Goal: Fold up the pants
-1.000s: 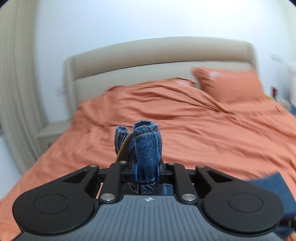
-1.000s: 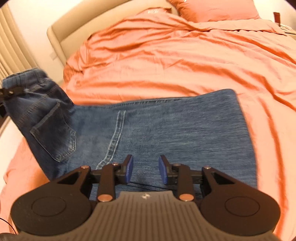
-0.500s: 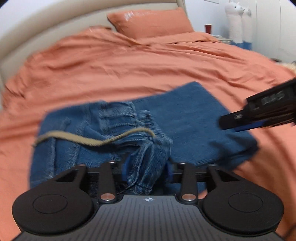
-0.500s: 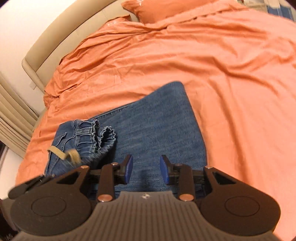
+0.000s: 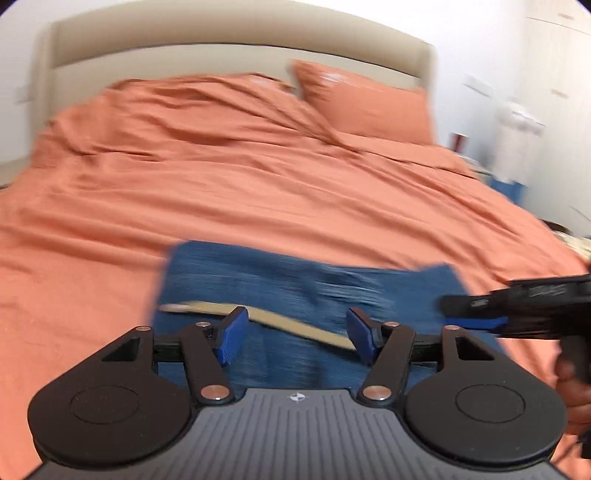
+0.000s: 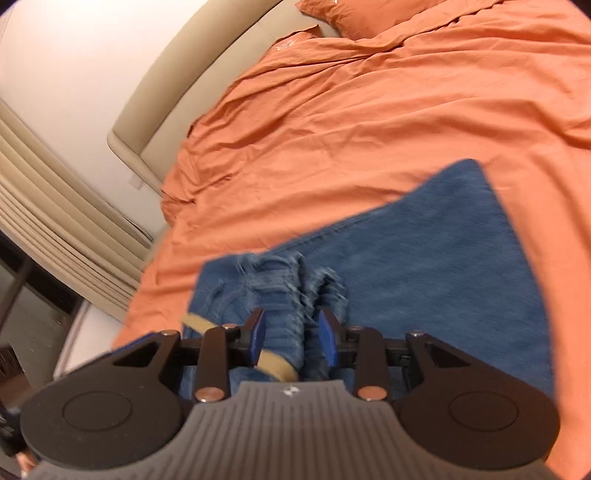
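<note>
Left wrist view: orange bedding (image 5: 258, 192), beige headboard (image 5: 221, 35), pillow (image 5: 365, 105), white wall, folded jeans (image 5: 295, 284) on bedding, left gripper (image 5: 293, 334) just spread wide, nothing between; right wrist view: curtain (image 6: 55, 218), right gripper (image 6: 291, 338) narrowly parted, astride bunched jeans, grip unclear.

Your pants (image 6: 436, 258) are blue denim, coarse weave, tan woven drawstring (image 5: 295, 325). Your bed cover (image 5: 258, 184) is matt orange cloth, creased; pillow (image 5: 365, 103) the same. Headboard (image 5: 221, 33) looks smooth beige padding. Your left gripper (image 5: 293, 338) is matt black plastic, ribbed blue pads.
</note>
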### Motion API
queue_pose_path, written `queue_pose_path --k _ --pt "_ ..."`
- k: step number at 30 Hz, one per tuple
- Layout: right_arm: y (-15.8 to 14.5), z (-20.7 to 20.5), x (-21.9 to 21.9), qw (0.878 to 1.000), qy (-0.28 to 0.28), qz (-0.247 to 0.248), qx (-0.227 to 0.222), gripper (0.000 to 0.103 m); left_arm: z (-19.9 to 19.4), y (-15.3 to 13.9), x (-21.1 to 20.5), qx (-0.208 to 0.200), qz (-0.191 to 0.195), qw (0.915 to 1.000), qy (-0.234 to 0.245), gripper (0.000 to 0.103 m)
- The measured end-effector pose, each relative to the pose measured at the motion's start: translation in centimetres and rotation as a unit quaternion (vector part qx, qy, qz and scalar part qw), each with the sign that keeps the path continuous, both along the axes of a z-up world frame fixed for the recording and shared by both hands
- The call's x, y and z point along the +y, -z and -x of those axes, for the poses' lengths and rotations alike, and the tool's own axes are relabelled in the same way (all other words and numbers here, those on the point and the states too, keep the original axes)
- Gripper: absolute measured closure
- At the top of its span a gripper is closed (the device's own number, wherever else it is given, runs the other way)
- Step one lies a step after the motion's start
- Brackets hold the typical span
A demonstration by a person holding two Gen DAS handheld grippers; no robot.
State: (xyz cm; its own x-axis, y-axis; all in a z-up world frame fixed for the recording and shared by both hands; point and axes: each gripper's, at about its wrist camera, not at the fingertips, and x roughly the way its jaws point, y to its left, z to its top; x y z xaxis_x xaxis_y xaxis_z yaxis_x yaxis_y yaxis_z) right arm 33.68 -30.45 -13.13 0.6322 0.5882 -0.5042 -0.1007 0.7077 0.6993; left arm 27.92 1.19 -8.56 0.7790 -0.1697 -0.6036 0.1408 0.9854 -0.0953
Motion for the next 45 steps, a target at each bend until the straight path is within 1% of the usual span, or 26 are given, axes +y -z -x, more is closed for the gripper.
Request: queue_pose_path --k 2,5,9,11,12,13,14,15,16,17,18,21,23,24,26,28,30,32,33,35,37,39,42,45 --pt "0.1 -1.5 1.0 1.0 -0.002 -0.016 -0.001 0.073 -1.1 0.4 2.1 0.001 0.024 0.9994 -0.026 0.035" --pt "0.5 -3.4 2.3 1.0 -0.002 -0.01 0.001 0.073 -2.9 1.1 4.9 0.007 0.068 0.9959 -0.059 0.035" --pt "2.4 -6.1 3.5 1.0 0.011 -0.014 0.019 0.073 -4.0 1.8 7.2 0.021 0.103 0.9914 -0.077 0.036" --pt "3.7 -7.2 4.3 0.999 0.007 -0.021 0.033 0.073 -4.0 2.1 7.8 0.026 0.118 0.9895 -0.079 0.036" --pt "4.2 -7.5 4.7 0.999 0.002 -0.015 0.033 0.073 -4.1 2.2 8.0 0.027 0.121 0.9892 -0.079 0.036" --pt "4.5 -7.6 5.1 0.999 -0.003 -0.01 0.03 0.08 -4.1 2.4 8.1 0.027 0.121 0.9891 -0.079 0.036" --pt "4.8 -7.5 5.3 0.999 -0.008 -0.013 0.032 0.083 -4.1 2.4 8.1 0.028 0.123 0.989 -0.078 0.036" --pt "4.9 -7.3 5.3 0.999 -0.011 -0.021 0.034 0.089 -4.1 2.5 8.1 0.029 0.125 0.9888 -0.077 0.036" --pt "4.6 -7.2 5.1 0.999 -0.009 -0.022 0.032 0.093 -4.1 2.4 8.2 0.028 0.126 0.9886 -0.077 0.038" --pt "4.1 -6.8 4.9 0.999 -0.009 -0.026 0.026 0.094 -4.0 2.4 8.3 0.027 0.129 0.9884 -0.076 0.04" --pt "3.4 -6.4 4.6 0.999 -0.011 -0.038 0.021 0.095 -4.0 2.4 8.3 0.024 0.131 0.9884 -0.073 0.04" --pt "1.5 -4.8 3.1 0.996 -0.004 -0.087 0.009 0.096 -3.9 2.2 8.4 0.022 0.136 0.9881 -0.07 0.04" --pt "1.1 -4.0 2.2 0.992 0.001 -0.122 0.012 0.096 -3.8 2.4 8.3 0.027 0.134 0.9883 -0.068 0.04" --pt "1.4 -3.8 2.0 0.992 0.004 -0.126 0.022 0.096 -3.9 2.6 8.2 0.03 0.132 0.9885 -0.068 0.041" --pt "2.7 -4.0 2.1 0.993 0.013 -0.106 0.045 0.097 -4.1 3.0 8.0 0.038 0.124 0.9891 -0.07 0.043" --pt "4.6 -4.3 2.2 0.993 0.026 -0.093 0.073 0.097 -4.4 3.6 7.9 0.049 0.121 0.9889 -0.071 0.044" --pt "5.7 -4.6 2.3 0.992 0.032 -0.089 0.082 0.096 -4.7 4.1 8.1 0.057 0.123 0.9881 -0.073 0.044" --pt "5.5 -4.6 2.3 0.993 0.032 -0.083 0.075 0.089 -4.8 4.4 8.2 0.061 0.125 0.9874 -0.076 0.045" --pt "5.1 -4.6 2.3 0.994 0.035 -0.075 0.067 0.082 -4.8 4.4 8.3 0.061 0.127 0.987 -0.077 0.045" --pt "4.5 -4.4 2.1 0.996 0.045 -0.054 0.051 0.077 -4.9 4.4 8.2 0.06 0.128 0.987 -0.077 0.045" --pt "4.9 -4.8 1.6 0.995 0.045 -0.063 0.057 0.075 -4.9 4.4 8.2 0.058 0.13 0.9868 -0.077 0.045" --pt "5.9 -5.1 1.3 0.992 0.041 -0.09 0.075 0.074 -4.9 4.4 8.3 0.057 0.131 0.9866 -0.078 0.045" --pt "7.1 -5.4 1.2 0.989 0.041 -0.11 0.09 0.066 -4.9 4.2 8.4 0.055 0.134 0.9862 -0.08 0.045" --pt "8.1 -5.9 1.4 0.986 0.034 -0.133 0.094 0.067 -5.0 4.0 8.6 0.054 0.136 0.9858 -0.082 0.045"
